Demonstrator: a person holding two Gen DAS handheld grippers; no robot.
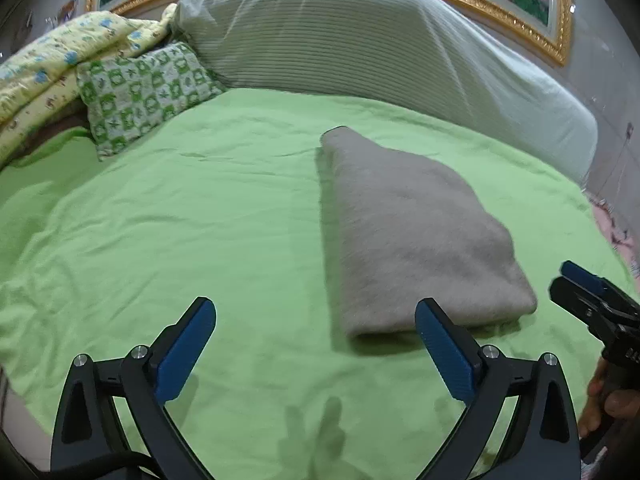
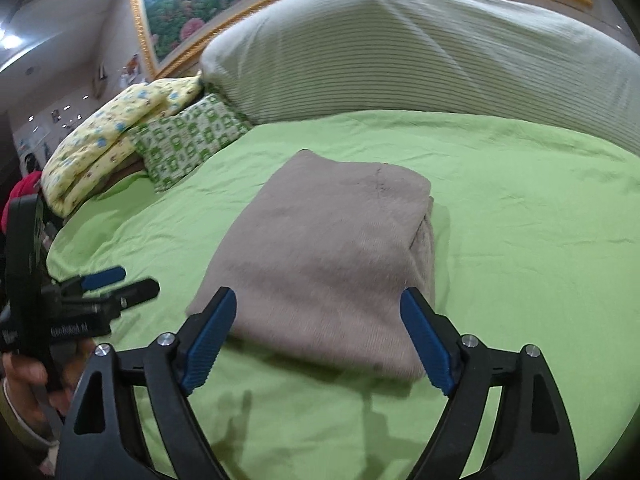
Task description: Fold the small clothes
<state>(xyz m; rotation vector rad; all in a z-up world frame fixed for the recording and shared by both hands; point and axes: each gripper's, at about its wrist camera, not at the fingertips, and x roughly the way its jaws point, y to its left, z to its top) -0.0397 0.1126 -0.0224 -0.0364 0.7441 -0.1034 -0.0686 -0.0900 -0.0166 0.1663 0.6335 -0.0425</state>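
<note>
A grey-beige garment lies folded into a thick rectangle on the green bed sheet. My left gripper hovers open over the sheet by the garment's near left corner, with nothing between its blue pads. In the right wrist view my right gripper stands open just in front of the garment's near edge; its pads do not press on the cloth. The right gripper also shows at the right edge of the left wrist view, and the left gripper at the left edge of the right wrist view, each held by a hand.
A big striped white pillow lies across the head of the bed. A small green-patterned pillow and a yellow quilt sit at the far left. A gold-framed picture hangs behind. Green sheet stretches left of the garment.
</note>
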